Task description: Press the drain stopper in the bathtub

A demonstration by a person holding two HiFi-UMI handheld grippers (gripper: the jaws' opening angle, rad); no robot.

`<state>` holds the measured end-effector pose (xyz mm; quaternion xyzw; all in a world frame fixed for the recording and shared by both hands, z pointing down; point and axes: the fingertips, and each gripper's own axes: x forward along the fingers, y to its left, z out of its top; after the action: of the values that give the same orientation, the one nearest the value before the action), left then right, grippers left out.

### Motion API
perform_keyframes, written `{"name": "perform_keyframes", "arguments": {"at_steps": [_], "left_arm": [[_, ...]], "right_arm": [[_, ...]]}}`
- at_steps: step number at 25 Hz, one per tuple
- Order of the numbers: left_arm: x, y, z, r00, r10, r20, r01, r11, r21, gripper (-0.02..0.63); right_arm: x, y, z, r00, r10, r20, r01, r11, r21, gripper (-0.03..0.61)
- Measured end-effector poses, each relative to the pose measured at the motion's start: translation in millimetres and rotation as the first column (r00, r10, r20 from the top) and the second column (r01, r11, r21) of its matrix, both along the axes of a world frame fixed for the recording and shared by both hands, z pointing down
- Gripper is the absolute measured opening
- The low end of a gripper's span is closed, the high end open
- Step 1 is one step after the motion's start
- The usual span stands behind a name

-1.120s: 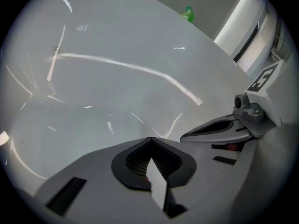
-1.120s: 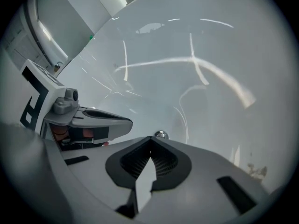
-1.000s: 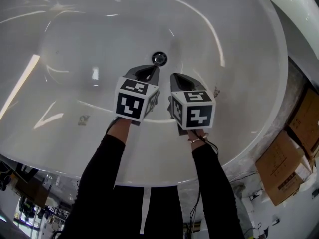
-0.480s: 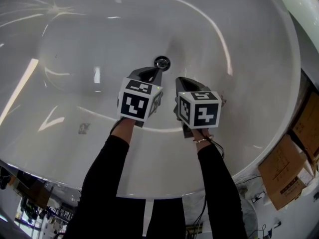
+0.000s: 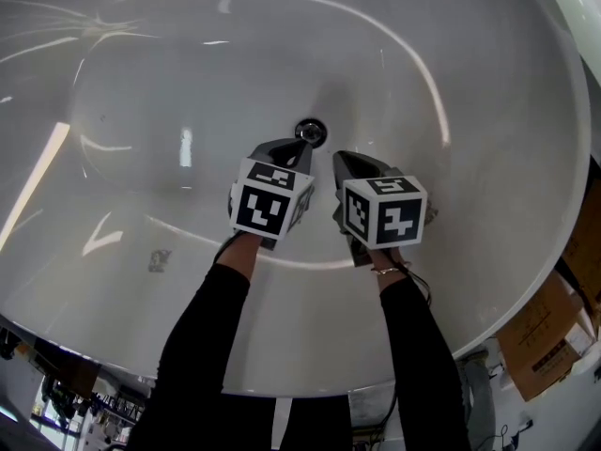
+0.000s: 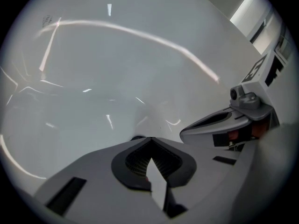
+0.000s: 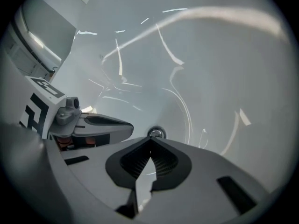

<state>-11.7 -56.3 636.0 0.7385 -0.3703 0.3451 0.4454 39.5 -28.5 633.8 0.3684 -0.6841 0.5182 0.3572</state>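
The bathtub (image 5: 488, 205) is a broad white oval, glossy and smooth, with long streaks of reflected light on its curved walls. Its rounded rim runs along the right and near sides in the head view. The basin floor lies wide and bare to the left and far side of the tools.

The drain stopper (image 5: 311, 132) is a small round chrome disc with a dark ring, set in the tub floor.

The left tool (image 5: 300, 145) has its jaws closed tip to tip with nothing between them. Its tips sit just beside the stopper's near edge, and whether they touch it cannot be told. In its own view a dark sliver just past the tips is probably the stopper's edge.

The right tool (image 5: 341, 159) is likewise closed and empty. It lies just right of the left tool, and the stopper (image 7: 156, 133) shines just beyond its tips.

Brown cardboard boxes (image 5: 540, 341) stand on the floor outside the tub's right rim.
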Motion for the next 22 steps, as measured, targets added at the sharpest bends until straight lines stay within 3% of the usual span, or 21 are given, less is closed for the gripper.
{"name": "perform_keyframes", "arguments": {"at_steps": [15, 22], "left_arm": [[13, -13, 25, 1.0, 0.012, -0.011, -0.012, 1.0, 0.003, 0.008], [13, -6, 46, 0.999, 0.033, 0.029, -0.033, 0.999, -0.021, 0.008]], "right_arm": [[0, -12, 18, 0.999, 0.034, 0.026, -0.034, 0.999, -0.003, 0.002], [2, -12, 26, 0.999, 0.035, 0.032, -0.034, 0.999, -0.006, 0.002]]}}
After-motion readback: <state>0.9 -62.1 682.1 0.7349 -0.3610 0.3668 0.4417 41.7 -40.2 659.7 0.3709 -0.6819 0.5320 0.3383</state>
